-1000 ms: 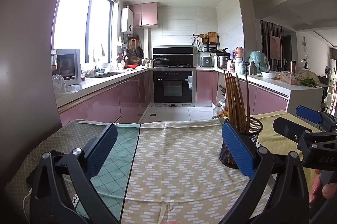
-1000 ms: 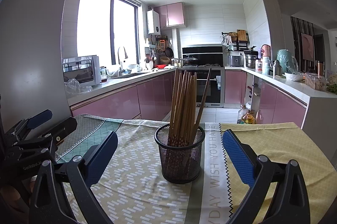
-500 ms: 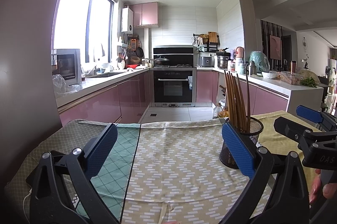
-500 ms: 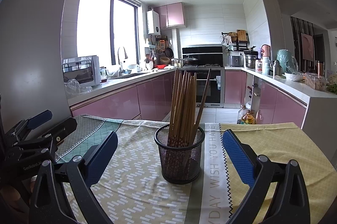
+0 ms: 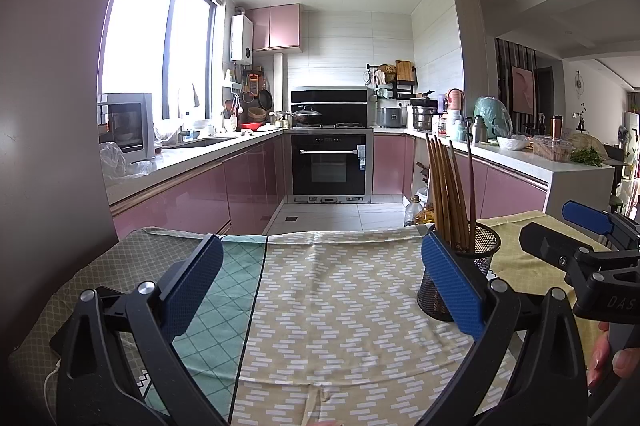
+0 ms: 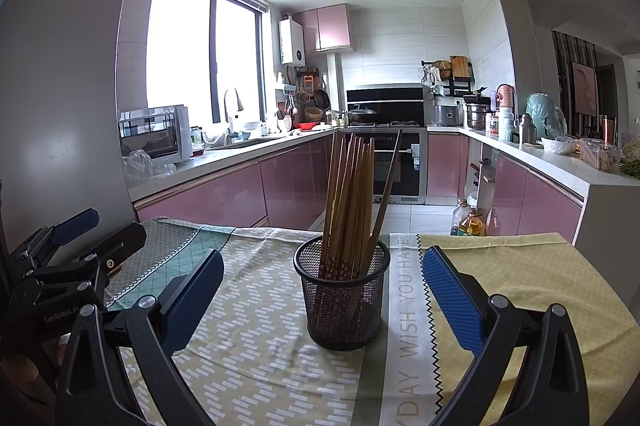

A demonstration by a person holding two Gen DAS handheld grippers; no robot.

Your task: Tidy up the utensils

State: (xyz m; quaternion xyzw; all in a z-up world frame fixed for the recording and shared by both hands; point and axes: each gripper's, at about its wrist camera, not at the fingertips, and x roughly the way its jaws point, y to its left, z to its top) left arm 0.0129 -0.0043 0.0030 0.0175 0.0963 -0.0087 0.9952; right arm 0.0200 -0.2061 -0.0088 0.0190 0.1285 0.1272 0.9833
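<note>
Nothing changed over last second: chopsticks (image 6: pixel 352 201) all in mesh holder (image 6: pixel 342 300); my fingers (image 6: pixel 450 300) both pairs spread, empty; task looks finished.

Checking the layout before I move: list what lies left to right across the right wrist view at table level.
Black left gripper → right gripper's left blue-padded finger → black wire-mesh cup holding wooden chopsticks → right gripper's right blue-padded finger → yellow patterned cloth.
</note>
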